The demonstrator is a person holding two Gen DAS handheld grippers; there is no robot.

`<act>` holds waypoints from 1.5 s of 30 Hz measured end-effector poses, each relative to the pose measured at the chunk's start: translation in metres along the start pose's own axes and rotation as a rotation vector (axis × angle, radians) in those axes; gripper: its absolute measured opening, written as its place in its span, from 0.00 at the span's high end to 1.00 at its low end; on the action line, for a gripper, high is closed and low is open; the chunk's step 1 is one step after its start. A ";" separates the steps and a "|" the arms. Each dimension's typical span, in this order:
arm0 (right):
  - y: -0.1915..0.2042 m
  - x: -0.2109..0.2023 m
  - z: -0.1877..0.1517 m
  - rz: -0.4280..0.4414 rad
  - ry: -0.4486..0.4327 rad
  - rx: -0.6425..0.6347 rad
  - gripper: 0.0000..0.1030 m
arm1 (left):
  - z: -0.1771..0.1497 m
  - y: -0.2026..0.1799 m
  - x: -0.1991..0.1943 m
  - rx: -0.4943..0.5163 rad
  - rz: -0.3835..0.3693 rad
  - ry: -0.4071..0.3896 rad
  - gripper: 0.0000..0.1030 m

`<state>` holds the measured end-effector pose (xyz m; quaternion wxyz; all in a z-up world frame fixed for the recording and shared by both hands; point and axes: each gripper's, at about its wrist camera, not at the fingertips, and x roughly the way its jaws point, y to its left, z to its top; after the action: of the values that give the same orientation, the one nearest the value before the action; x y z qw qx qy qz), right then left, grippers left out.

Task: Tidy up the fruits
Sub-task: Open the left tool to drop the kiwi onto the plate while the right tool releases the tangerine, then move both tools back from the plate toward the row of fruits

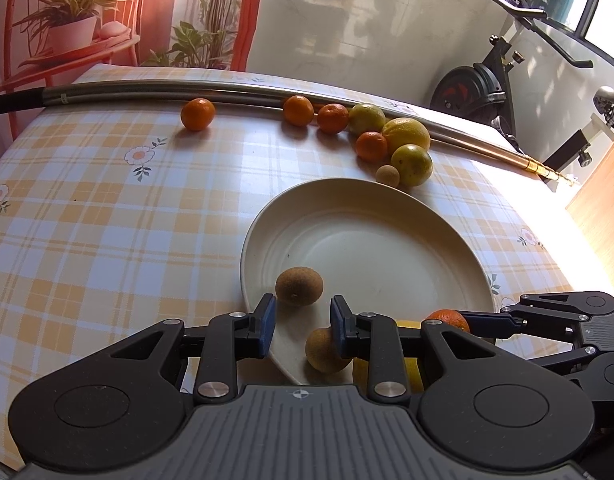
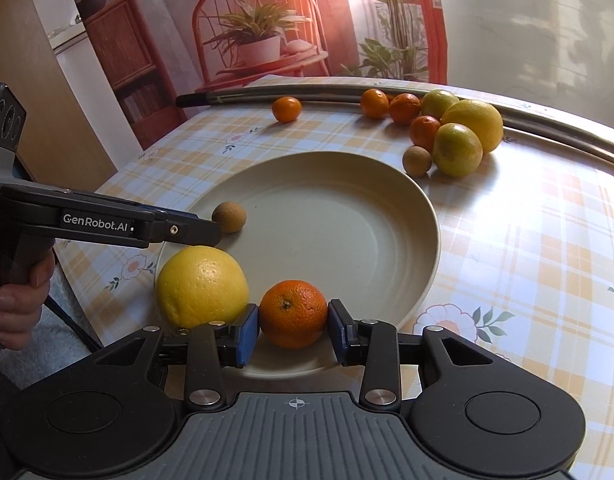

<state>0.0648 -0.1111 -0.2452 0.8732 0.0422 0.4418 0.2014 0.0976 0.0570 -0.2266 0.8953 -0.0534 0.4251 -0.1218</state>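
A cream plate (image 2: 391, 216) lies on the checked tablecloth. My right gripper (image 2: 293, 330) is shut on an orange mandarin (image 2: 293, 308) over the plate's near rim. Beside it, a big yellow citrus (image 2: 201, 286) rests in the plate. My left gripper (image 1: 303, 318) is open with nothing between its fingers, and a brown kiwi-like fruit (image 1: 299, 286) lies in the plate just beyond them. A second brown fruit (image 1: 323, 352) sits under its right finger. Loose mandarins (image 1: 197, 114), green-yellow citrus (image 1: 412, 165) and a small brown fruit (image 1: 387, 175) are grouped beyond the plate.
A long metal pole (image 1: 147, 90) runs along the table's far edge behind the fruit. A hand (image 2: 15, 296) grips the left gripper's handle at the table's left edge. An exercise bike (image 1: 479, 84) stands past the right end, and bare cloth (image 1: 107, 220) stretches left of the plate.
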 end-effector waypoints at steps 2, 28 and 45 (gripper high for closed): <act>0.000 0.000 0.000 0.000 0.000 0.001 0.66 | 0.000 0.000 0.000 0.000 0.000 -0.002 0.70; -0.020 -0.025 0.005 -0.157 -0.190 0.089 0.26 | 0.009 0.004 -0.021 -0.029 0.105 -0.165 0.45; -0.036 -0.026 0.004 -0.234 -0.223 0.179 0.01 | 0.013 0.017 -0.019 -0.083 0.162 -0.156 0.13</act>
<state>0.0655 -0.1538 -0.2322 0.9269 0.0901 0.3605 0.0526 0.0992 0.0784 -0.2071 0.9296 -0.0652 0.3617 -0.0270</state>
